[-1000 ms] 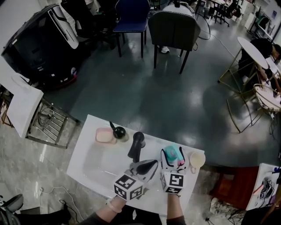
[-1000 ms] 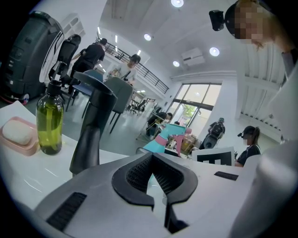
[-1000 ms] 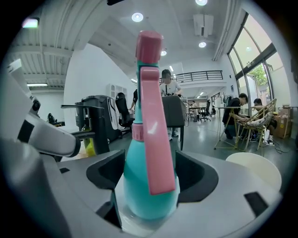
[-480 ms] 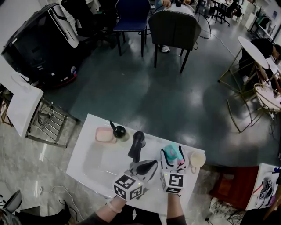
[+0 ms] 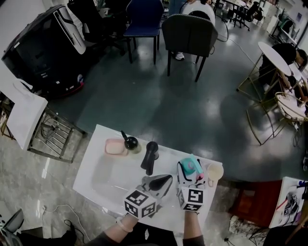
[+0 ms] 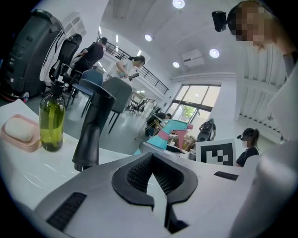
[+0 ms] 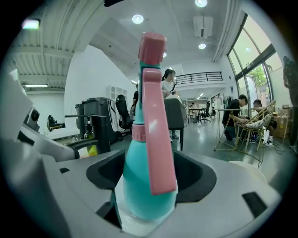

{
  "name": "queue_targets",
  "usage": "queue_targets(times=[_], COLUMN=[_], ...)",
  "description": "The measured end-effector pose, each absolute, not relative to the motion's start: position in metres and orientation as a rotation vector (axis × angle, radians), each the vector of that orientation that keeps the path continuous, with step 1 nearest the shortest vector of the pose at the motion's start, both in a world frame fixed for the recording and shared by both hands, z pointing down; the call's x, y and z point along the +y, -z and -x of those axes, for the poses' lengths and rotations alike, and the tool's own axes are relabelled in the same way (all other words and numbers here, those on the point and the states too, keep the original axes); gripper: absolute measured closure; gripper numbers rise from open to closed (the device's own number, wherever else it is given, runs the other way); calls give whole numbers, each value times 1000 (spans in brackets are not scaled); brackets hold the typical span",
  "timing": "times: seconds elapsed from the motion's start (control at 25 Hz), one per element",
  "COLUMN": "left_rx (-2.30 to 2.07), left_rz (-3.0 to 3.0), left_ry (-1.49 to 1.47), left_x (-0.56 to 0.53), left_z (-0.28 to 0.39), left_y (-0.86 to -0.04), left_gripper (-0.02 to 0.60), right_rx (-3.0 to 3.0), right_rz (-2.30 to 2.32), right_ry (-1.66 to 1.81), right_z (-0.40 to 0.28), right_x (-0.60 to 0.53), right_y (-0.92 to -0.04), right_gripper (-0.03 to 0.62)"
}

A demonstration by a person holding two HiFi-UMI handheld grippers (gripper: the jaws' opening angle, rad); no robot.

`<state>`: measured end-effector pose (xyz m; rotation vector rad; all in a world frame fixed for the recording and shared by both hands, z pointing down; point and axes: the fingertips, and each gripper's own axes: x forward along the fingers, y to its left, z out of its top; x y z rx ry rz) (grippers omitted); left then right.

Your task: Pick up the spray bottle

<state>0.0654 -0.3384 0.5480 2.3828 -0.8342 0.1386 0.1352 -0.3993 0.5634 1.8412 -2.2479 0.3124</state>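
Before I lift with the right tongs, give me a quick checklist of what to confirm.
1. Spray bottle sits between the right tongs: ok, upright and centred.
2. Pads touch both sides of the bottle: ok, it looks gripped.
3. Bottle base off the table: cannot tell.
4. Left tongs out of the way: ok, shut, empty, beside the right one.
5. Room around the bottle: not ok, the cup stands close on its right, so lifting straight up seems safest.

Large open-plan office or lab hall, polished dark floor (image 5: 159, 105), office chairs (image 5: 190, 33), round side table (image 5: 272, 55), tall windows (image 7: 253, 65), recessed ceiling lights (image 6: 179, 3), mezzanine railing (image 7: 200, 76), seated people (image 7: 240, 116), white work table (image 5: 96, 168)
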Motion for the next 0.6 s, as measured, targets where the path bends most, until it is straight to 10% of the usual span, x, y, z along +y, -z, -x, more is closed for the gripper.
queue_targets(times=[0.6], left_rx=[-773], left_rz=[-2415], left_ry=[-130], left_x=[-304], left_z=[-68], left_y=[-533], left_gripper=[577], right_rx=[-2286], right_rz=[-1824], right_ry=[-232], right_z=[-129], right_x=[-357], right_y=[-523], right_gripper=[303])
